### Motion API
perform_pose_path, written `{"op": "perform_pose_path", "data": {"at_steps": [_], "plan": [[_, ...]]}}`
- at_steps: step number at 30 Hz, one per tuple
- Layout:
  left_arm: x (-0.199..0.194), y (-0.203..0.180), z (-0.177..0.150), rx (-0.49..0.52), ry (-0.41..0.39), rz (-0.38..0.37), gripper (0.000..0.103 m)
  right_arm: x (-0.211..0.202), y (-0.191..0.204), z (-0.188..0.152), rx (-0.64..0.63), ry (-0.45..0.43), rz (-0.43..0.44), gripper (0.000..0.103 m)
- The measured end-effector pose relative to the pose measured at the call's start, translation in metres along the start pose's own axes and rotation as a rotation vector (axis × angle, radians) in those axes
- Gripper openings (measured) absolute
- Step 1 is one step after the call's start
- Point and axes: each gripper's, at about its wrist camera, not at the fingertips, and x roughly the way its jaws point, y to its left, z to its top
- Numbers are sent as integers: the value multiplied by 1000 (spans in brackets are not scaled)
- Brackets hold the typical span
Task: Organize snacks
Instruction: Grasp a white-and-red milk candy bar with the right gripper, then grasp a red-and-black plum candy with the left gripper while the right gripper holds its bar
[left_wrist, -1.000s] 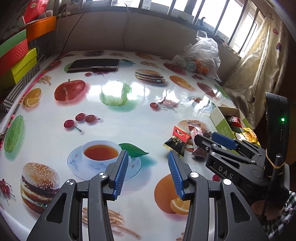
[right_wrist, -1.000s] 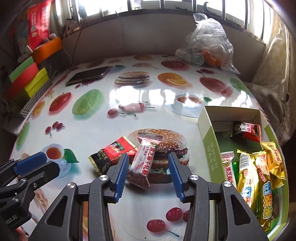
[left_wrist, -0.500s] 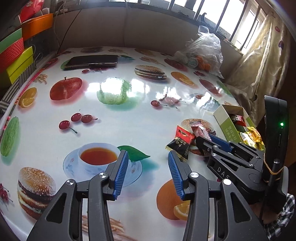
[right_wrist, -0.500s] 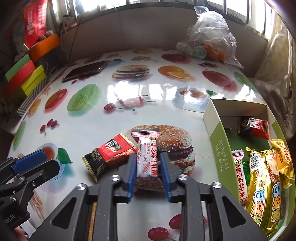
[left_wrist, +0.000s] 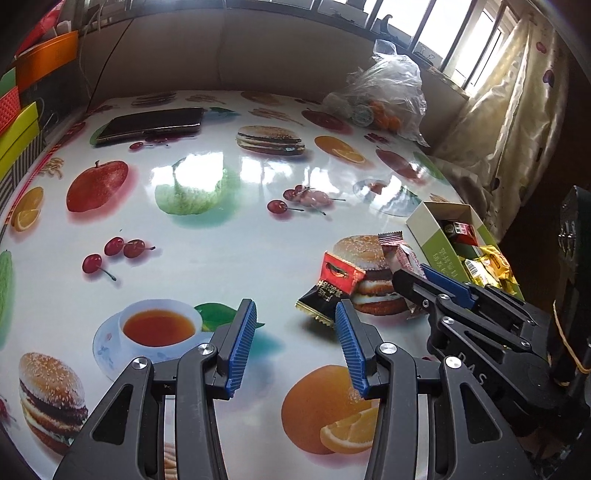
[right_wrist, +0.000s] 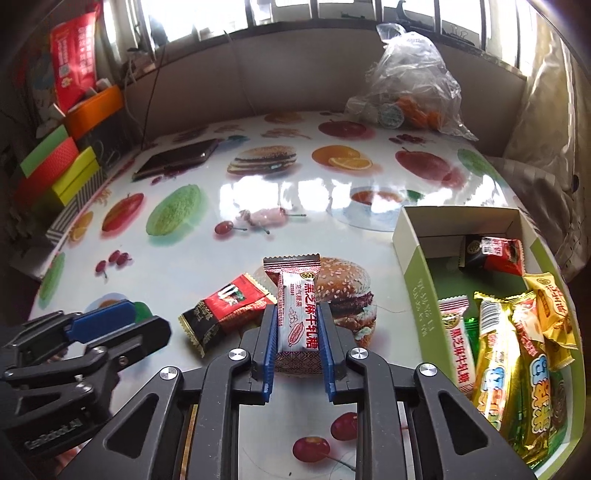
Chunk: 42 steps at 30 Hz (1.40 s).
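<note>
My right gripper (right_wrist: 297, 317) is shut on a white and red candy bar (right_wrist: 295, 314), its blue pads pressing both long sides. The same candy bar (left_wrist: 400, 254) shows in the left wrist view at the right gripper's tips. A red and black snack packet (right_wrist: 225, 314) lies just left of it on the table; in the left wrist view this red and black packet (left_wrist: 330, 286) sits a little beyond my left gripper (left_wrist: 293, 317), which is open with nothing between its fingers. The green snack box (right_wrist: 413, 280) with several packets stands to the right.
A clear plastic bag (right_wrist: 410, 85) of small items rests at the table's far right. A dark phone (right_wrist: 173, 158) lies at the far left. Coloured boxes (right_wrist: 59, 166) are stacked past the left edge. A curtain (left_wrist: 513, 122) hangs at the right.
The right gripper's jaws closed from open onto the white and red candy bar. The left gripper drifted slightly toward the red and black packet, still open.
</note>
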Motion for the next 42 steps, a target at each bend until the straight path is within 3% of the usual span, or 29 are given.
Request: {"op": "perform_pose_path", "data": {"at_steps": [6, 15, 38, 40, 42], "plan": [[8, -13, 4, 83, 17, -18, 46, -21, -8, 1, 34, -42, 18, 20], [31, -31, 8, 183, 67, 12, 46, -38, -24, -2, 84, -69, 13, 20], [50, -45, 15, 238, 66, 95, 46, -40, -33, -3, 119, -76, 18, 20], [49, -44, 15, 235, 63, 93, 32, -40, -34, -4, 122, -76, 18, 20], [47, -43, 16, 227, 61, 90, 30, -40, -34, -4, 120, -76, 16, 20]]}}
